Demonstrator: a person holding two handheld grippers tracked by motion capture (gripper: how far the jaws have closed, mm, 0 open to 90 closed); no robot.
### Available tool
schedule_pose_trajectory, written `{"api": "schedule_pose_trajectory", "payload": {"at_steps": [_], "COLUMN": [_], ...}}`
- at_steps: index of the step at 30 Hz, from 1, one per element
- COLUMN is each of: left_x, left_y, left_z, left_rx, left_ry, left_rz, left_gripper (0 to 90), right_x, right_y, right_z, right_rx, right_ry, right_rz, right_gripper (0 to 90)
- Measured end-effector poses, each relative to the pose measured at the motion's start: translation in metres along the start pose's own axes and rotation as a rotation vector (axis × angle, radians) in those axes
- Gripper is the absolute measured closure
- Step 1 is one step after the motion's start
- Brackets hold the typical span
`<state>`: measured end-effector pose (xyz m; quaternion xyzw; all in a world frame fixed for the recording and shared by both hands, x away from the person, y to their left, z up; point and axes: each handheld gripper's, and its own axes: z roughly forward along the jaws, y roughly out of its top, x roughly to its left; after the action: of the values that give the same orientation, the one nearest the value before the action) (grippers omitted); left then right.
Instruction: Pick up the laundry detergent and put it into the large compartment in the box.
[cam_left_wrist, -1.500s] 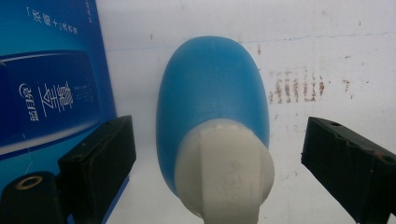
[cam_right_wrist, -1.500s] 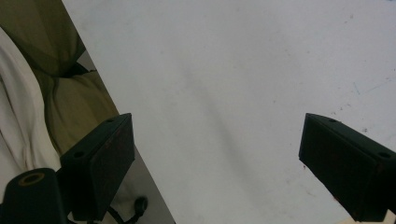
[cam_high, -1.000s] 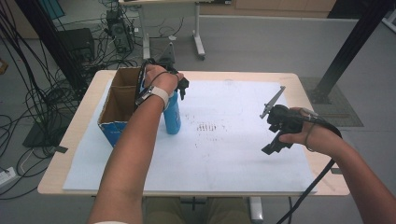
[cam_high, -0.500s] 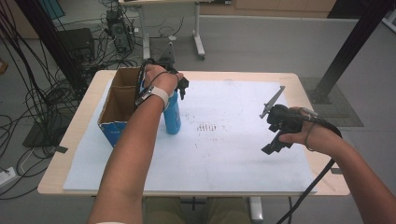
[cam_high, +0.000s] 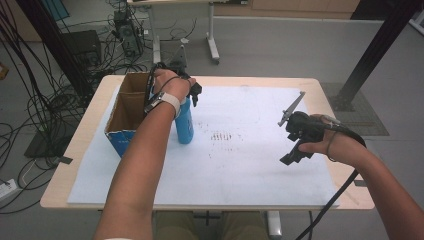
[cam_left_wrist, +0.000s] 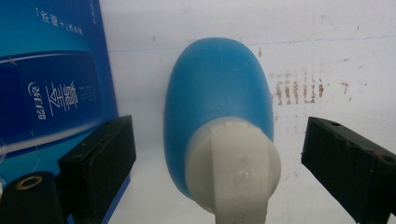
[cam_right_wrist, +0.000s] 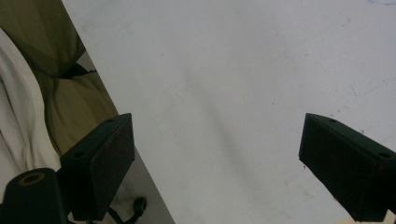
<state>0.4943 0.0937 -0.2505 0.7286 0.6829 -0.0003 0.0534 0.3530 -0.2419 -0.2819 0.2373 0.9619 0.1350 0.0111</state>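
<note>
- Left gripper (cam_left_wrist: 219, 154) hangs right over the blue bottle (cam_high: 184, 125), jaws spread wide, one on each side of the white cap (cam_left_wrist: 233, 163), neither touching it.
- That bottle stands upright on the white sheet (cam_high: 250, 165), toward the desk's (cam_high: 65, 195) far-left corner, just beside the cardboard box (cam_high: 122, 117).
- Tight on that side: the left gripper view has the box's blue printed wall (cam_left_wrist: 51, 70) close behind one jaw, with a narrow strip of sheet between box and bottle.
- On the bottle's other side it's open sheet, marked only by a patch of reddish smudges (cam_high: 222, 136).
- Box sits along the desk's left edge, open top up.
- Right gripper (cam_high: 292, 150) is held above the sheet near the desk's right edge, well apart from the bottle, jaws wide open and gripping nothing.
- Its own view looks down on bare sheet, the desk's near edge cutting across at one side, the person's clothing (cam_right_wrist: 56, 93) beyond it.
- Between the two grippers: a broad stretch of sheet reaching to the near edge.
</note>
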Motion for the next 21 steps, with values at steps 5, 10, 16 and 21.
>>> {"api": "schedule_pose_trajectory", "payload": {"at_steps": [5,10,16,21], "left_x": [-0.0004,-0.0002,0.0008,0.0002], "left_y": [-0.0002,-0.0005,-0.0008,-0.0009], "left_z": [0.0001,-0.0001,-0.0006,-0.0011], "left_rx": [0.001,-0.004,-0.004,-0.004], "left_ry": [-0.001,-0.002,-0.001,-0.002], "left_rz": [0.002,0.002,0.000,0.002], "left_gripper": [10.3,10.3,10.3,10.3], "right_x": [0.0005,0.0009,0.0008,0.0011], "right_y": [0.0002,0.0004,0.0001,0.0004], "right_z": [-0.0005,-0.0006,-0.0009,-0.0010], "right_rx": [0.001,0.000,0.000,-0.002], "right_ry": [-0.002,-0.003,-0.002,-0.003], "right_rz": [0.001,-0.001,-0.001,-0.001], "right_gripper": [10.6,10.6,10.6,10.6]}}
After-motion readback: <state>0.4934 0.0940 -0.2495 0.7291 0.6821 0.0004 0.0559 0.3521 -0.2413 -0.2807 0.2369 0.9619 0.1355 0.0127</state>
